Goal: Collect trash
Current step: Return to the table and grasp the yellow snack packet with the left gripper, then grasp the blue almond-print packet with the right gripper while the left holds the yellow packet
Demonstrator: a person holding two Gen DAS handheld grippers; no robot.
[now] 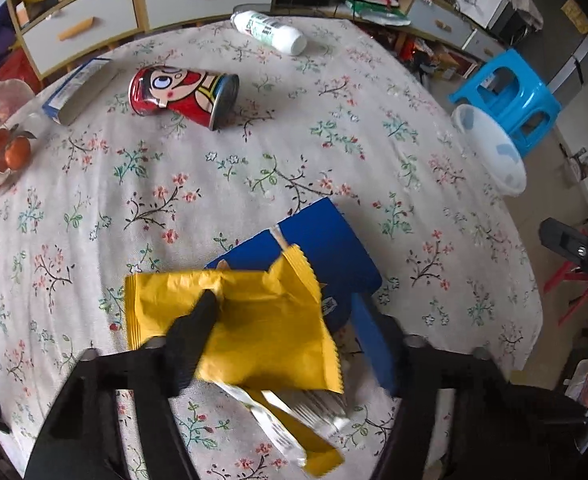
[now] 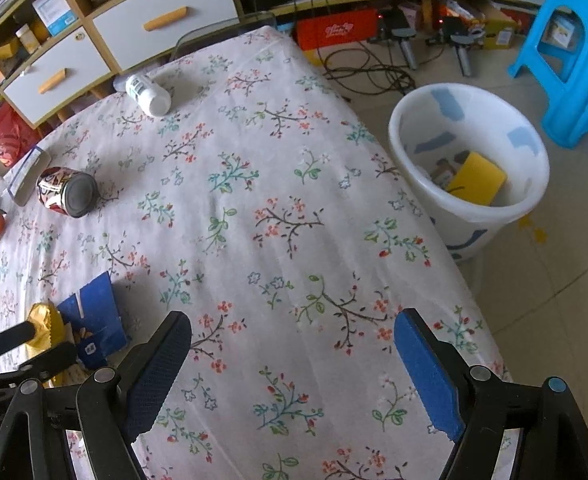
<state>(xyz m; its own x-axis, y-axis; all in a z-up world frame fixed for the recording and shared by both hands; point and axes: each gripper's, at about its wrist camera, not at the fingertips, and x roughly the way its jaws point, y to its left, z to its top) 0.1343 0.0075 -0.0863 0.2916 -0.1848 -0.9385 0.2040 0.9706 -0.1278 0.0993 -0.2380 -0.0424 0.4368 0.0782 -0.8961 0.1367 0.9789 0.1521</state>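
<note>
The left gripper (image 1: pixel 290 320) points down at the desk (image 1: pixel 254 160), and its jaws pinch a yellow wrapper (image 1: pixel 254 320). One black finger presses on top of the wrapper; the blue pad (image 1: pixel 374 344) on the other side is partly hidden behind it. Under the wrapper, just ahead of the jaws, lies a blue packet (image 1: pixel 326 248), torn open. It has a small white label near the blue pad, but the writing is too small to read. More yellow and silver wrapper sits below the jaws and looks blurry.

Far ahead of the left jaws a red can (image 1: pixel 182 96) with a cartoon face lies on its side. Past it lies a white bottle (image 1: pixel 270 32) with a green label that cannot be read. A blue and white box (image 1: pixel 78 92) lies beside the can.

The right gripper (image 2: pixel 294 364) has its jaws spread wide with only the flowered cloth between them. Ahead of them and to the right, a white bin (image 2: pixel 466 160) stands on the floor with a yellow thing inside. A blue stool (image 2: pixel 574 60) stands behind the bin, cut off by the edge
</note>
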